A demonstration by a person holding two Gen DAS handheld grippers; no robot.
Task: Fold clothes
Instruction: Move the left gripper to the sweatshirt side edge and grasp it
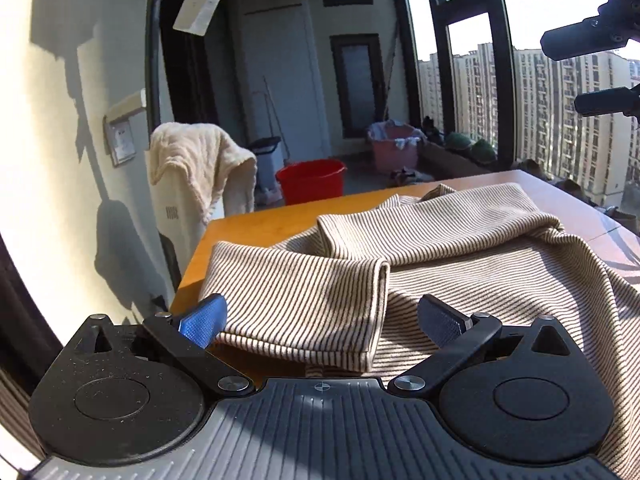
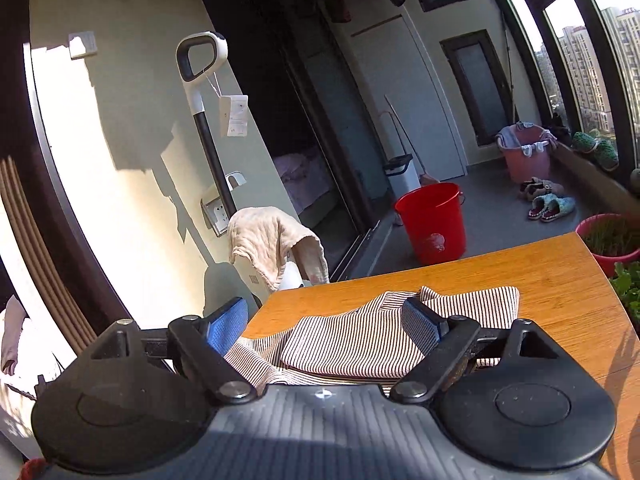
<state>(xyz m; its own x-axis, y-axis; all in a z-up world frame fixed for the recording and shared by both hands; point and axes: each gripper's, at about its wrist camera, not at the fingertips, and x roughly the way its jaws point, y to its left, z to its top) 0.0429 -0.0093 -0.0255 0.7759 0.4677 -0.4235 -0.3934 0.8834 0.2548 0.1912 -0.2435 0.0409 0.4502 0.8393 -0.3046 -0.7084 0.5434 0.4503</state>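
I hold two grippers, and both have their blue fingers spread wide with nothing pinched. My left gripper (image 1: 322,322) hovers low over the one striped garment (image 1: 460,248), which lies on the single wooden table (image 1: 240,232), partly folded, with one folded sleeve part lying between the open fingers but not pressed by them. My right gripper (image 2: 326,326) is also spread above the near edge of the same striped garment (image 2: 360,344); in the left view it shows as two dark fingers at the upper right, apart from each other. On the floor behind I count one red bucket (image 2: 434,222), whose inside I cannot see, and one pink basket (image 2: 526,156) with some cloths hanging over its rim. At the right edge stands one red pot (image 2: 608,240) with green grass in it. One cream towel (image 2: 272,240) hangs over a white appliance near the wall. Two pairs of slippers (image 2: 550,204) lie near the basket.
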